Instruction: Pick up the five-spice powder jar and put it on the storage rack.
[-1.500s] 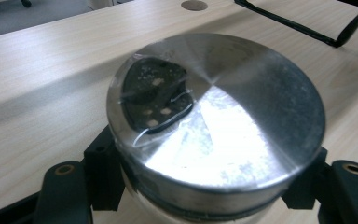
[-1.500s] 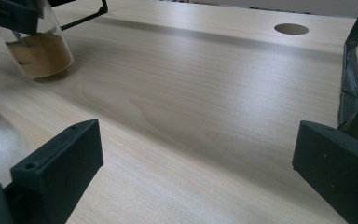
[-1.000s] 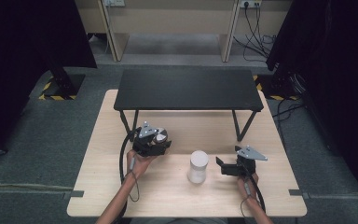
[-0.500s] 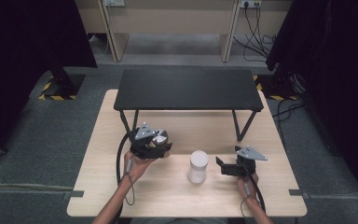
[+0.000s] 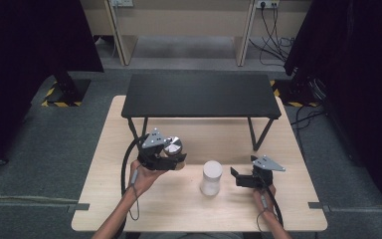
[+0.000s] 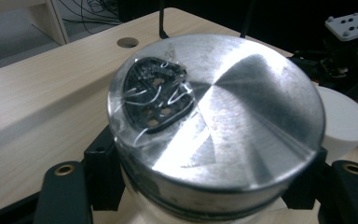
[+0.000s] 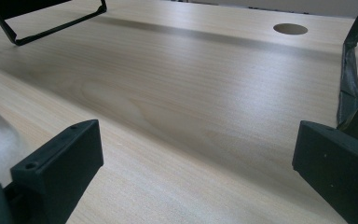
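A round container with a shiny metal lid (image 6: 223, 116) sits between the jaws of my left gripper (image 6: 209, 186), which is shut on its sides just below the lid. From above, the left gripper (image 5: 171, 155) holds this metal-lidded container (image 5: 173, 145) over the left part of the wooden table (image 5: 129, 209). A white cylinder (image 5: 212, 177) stands upright in the table's middle, and it also appears in the left gripper view as a white cylinder (image 6: 349, 121). To its right my right gripper (image 5: 235, 175) points at it, open, its jaws (image 7: 196, 168) wide apart over bare wood.
A low black shelf (image 5: 201, 94) on thin legs stands over the table's far half. A round cable hole (image 7: 290, 29) lies in the wood beyond the right gripper. Dark curtains hang at both sides, and cables lie on the floor behind.
My left gripper has risen a little with the metal-lidded container in it. The right gripper and the white cylinder have stayed put.
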`<state>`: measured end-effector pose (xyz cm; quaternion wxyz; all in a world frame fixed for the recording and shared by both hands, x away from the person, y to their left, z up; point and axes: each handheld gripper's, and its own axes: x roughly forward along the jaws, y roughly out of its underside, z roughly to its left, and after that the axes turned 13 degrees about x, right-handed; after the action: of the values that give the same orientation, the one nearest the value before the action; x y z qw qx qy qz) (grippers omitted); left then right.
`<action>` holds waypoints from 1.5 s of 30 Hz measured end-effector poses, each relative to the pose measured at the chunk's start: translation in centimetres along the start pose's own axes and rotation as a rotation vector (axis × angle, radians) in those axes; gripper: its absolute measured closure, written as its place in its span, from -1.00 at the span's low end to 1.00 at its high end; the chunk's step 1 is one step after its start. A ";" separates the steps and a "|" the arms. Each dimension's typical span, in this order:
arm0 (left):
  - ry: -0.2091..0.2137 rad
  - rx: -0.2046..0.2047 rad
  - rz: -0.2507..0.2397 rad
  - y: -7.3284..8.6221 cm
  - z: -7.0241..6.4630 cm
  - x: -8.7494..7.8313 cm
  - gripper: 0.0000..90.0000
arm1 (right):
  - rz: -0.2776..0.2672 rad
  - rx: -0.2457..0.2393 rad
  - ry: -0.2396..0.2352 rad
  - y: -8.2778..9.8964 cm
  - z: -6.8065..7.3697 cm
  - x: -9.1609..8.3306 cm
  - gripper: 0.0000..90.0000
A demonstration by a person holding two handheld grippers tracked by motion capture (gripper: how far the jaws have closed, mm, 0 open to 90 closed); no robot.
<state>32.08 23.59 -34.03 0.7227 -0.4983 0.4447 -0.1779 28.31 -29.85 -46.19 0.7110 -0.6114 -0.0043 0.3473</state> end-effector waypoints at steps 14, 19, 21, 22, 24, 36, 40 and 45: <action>-0.009 -0.024 0.027 -3.1 1.7 -1.9 -0.32 | -0.001 0.001 0.001 0.0 0.0 0.0 -0.96; -0.047 -0.031 0.012 -4.1 2.3 -3.0 -0.32 | -0.001 0.001 0.001 0.0 0.0 0.0 -0.96; -0.056 -0.042 0.000 -4.4 2.5 -3.5 -0.32 | 0.000 0.000 0.001 0.0 0.0 0.0 -0.96; -0.058 -0.046 -0.006 -4.5 2.6 -3.6 -0.32 | 0.000 0.000 0.001 0.0 0.0 0.0 -0.96; -0.076 -0.043 -0.009 -5.0 2.7 -4.0 -0.32 | 0.000 0.001 0.001 0.0 0.0 0.0 -0.96; -0.157 -0.044 0.008 -8.2 3.9 -5.1 -0.32 | 0.000 -0.001 0.001 0.0 0.0 0.0 -0.96; -0.193 -0.053 0.018 -9.6 4.5 -5.3 -0.32 | 0.000 -0.001 0.002 0.0 0.0 0.0 -0.96; -0.240 -0.063 0.034 -11.2 5.2 -4.8 -0.32 | 0.000 -0.001 0.001 0.0 0.0 0.0 -0.96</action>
<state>35.81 24.93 -21.39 0.7577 -0.5307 0.3687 -0.0908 28.30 -29.81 -46.18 0.7105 -0.6121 -0.0040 0.3470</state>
